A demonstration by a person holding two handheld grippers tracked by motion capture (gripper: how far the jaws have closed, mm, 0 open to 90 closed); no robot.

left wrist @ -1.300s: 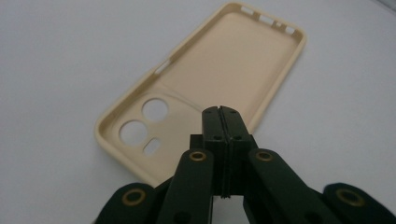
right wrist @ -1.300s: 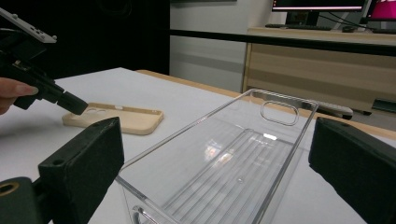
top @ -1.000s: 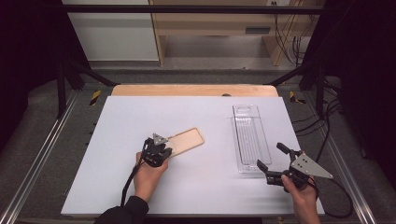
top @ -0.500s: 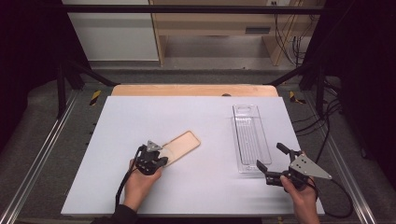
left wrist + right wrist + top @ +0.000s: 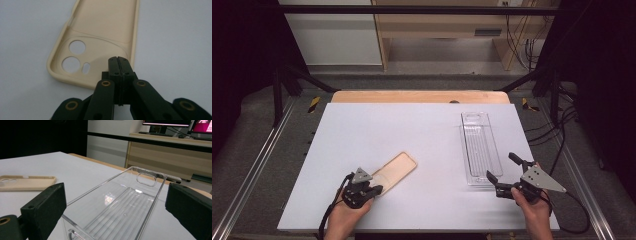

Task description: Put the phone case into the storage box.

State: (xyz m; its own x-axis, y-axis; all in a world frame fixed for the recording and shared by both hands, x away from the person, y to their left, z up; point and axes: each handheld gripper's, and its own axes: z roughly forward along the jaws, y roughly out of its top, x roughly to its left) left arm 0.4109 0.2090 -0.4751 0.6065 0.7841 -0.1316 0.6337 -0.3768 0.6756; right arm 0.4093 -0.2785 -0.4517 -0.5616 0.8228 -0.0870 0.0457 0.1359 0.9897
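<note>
Inspected at the near left of the table (image 5: 412, 125): a beige phone case (image 5: 398, 169), lying open side up, camera cut-outs toward the person, long axis slanting away to the right. Confirmed flat on the white surface in the left gripper view (image 5: 100, 37), inner face upward.

Found the left tongs (image 5: 374, 190) clenched, jaws pressed together with no gap between them. Seen in the left gripper view with tips (image 5: 119, 58) set at the case's near end, beside the cut-outs and close to one corner. Unable to tell whether a thin edge of the case wall is pinched or merely pressed on. Judged a contact suited to sliding or steering the case across the table rather than lifting it. Left hand (image 5: 343, 220) low at the table's near edge, consistent with that.

Found the right tongs (image 5: 501, 166) released, jaws spread wide, grasping nothing. Held level at the near end of a clear plastic tray (image 5: 464, 145), standing lengthwise at the right of the table. Shown in the right gripper view (image 5: 116, 207) with pads on either side of the tray's near wall (image 5: 100, 184) and apart from it. Judged a waiting posture: placed to steady the tray once closed. Right hand (image 5: 534, 215) resting near the table's edge.

Case and tray well apart; tray empty. Case visible far off in the right gripper view (image 5: 27, 182).
</note>
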